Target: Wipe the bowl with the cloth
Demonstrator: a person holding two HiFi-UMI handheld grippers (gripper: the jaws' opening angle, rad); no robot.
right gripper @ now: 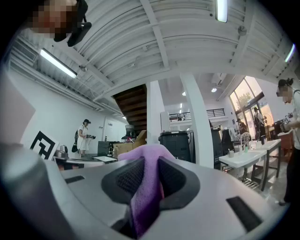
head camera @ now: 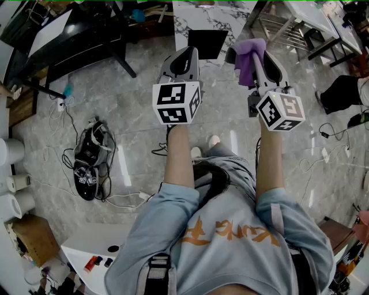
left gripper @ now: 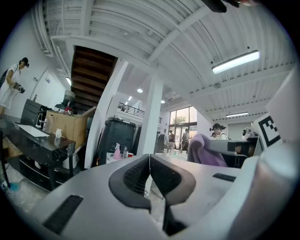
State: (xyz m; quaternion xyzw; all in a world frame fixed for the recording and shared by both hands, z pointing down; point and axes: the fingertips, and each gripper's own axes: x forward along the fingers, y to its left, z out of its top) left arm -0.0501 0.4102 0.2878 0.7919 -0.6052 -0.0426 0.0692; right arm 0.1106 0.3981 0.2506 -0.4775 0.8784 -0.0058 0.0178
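Two arms reach forward over open tiled floor [head camera: 132, 109]. The left gripper [left gripper: 149, 164] has its jaws pressed together on nothing. Apart to its right, the right gripper [right gripper: 146, 174] has its jaws clamped on the purple cloth [right gripper: 144, 199], which bunches past their tips. A marble bench [head camera: 222, 17] edge lies beyond.

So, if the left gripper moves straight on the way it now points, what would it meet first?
Probably the marble-topped table just ahead of the left gripper, whose jaws are shut and empty; the white column stands farther behind. Height and depth are hard to judge.
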